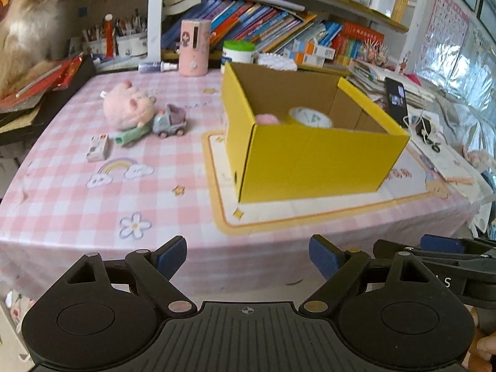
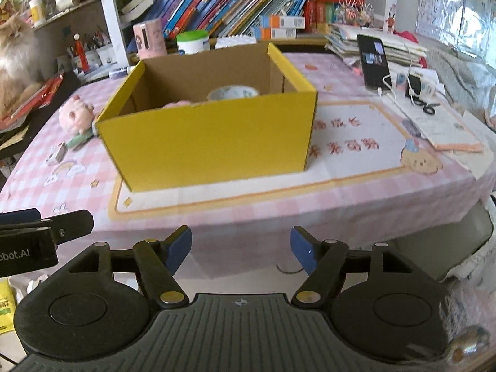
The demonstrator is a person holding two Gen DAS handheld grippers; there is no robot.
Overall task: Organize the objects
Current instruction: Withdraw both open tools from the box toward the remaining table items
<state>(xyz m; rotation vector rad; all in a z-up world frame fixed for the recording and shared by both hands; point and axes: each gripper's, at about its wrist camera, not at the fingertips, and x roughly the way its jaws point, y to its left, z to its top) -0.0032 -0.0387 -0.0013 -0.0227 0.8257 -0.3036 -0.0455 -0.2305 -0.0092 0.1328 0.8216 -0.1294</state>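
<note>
Both tongs empty: left tongs (image 1: 248, 259) wide open, right tongs (image 2: 241, 249) roughly half open. Yellow box (image 1: 313, 158) sits on the mat mid-tabletop (image 1: 77, 204), tape roll (image 1: 310, 117) already inside. Loose items lie left of it: plush pig (image 1: 128, 108), toy truck (image 1: 172, 121), small carton (image 1: 98, 148). I'd take the truck next with left: come in low and straddle its body without nudging the pig touching it.

Crowded bookshelf (image 1: 279, 21), pink checked tablecloth (image 1: 93, 192), daylight
</note>
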